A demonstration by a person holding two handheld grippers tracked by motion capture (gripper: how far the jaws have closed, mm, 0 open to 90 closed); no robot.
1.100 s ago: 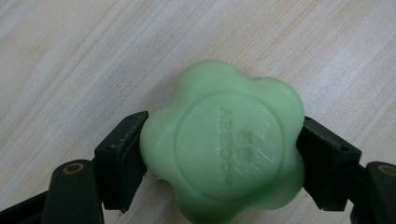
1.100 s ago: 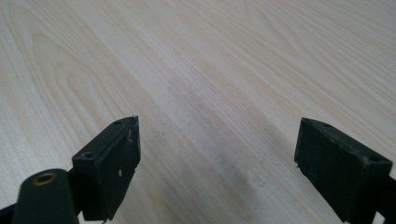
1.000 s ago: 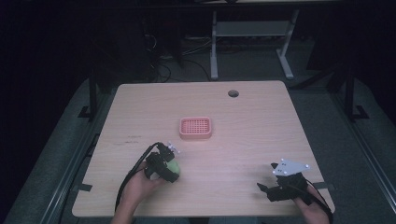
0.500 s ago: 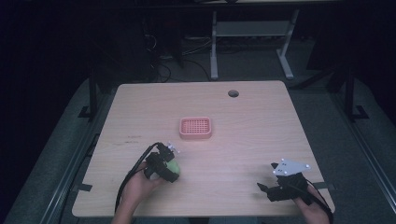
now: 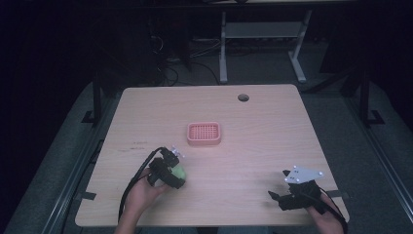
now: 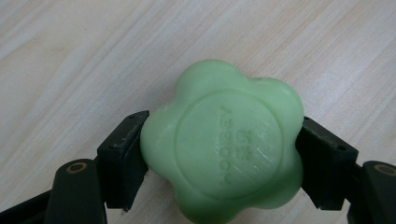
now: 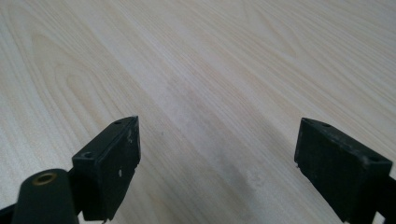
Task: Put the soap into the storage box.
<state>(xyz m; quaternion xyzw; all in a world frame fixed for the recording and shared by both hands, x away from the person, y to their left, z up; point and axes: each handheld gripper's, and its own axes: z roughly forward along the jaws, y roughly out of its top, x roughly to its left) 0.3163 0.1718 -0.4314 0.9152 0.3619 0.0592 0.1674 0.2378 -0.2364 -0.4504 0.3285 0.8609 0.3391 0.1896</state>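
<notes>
A round cable hole (image 5: 243,97) sits near the wooden table's (image 5: 272,131) far edge. Beyond the table, a white metal frame (image 5: 263,34) stands on the dark floor among cables (image 5: 168,73).

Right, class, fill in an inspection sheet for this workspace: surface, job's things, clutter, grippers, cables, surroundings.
Surface: pale wooden table, with a round hole near its far edge.
Job's things: green flower-shaped soap; pink slotted soap dish at mid-table, nothing in it.
Clutter: nothing seen.
Grippers: left gripper shut on the soap, a jaw pressing each side; right gripper open over bare wood at the near right.
Cables: black cable trailing from the left gripper.
Surroundings: dark room, grey floor, white desk frame beyond the table.
</notes>
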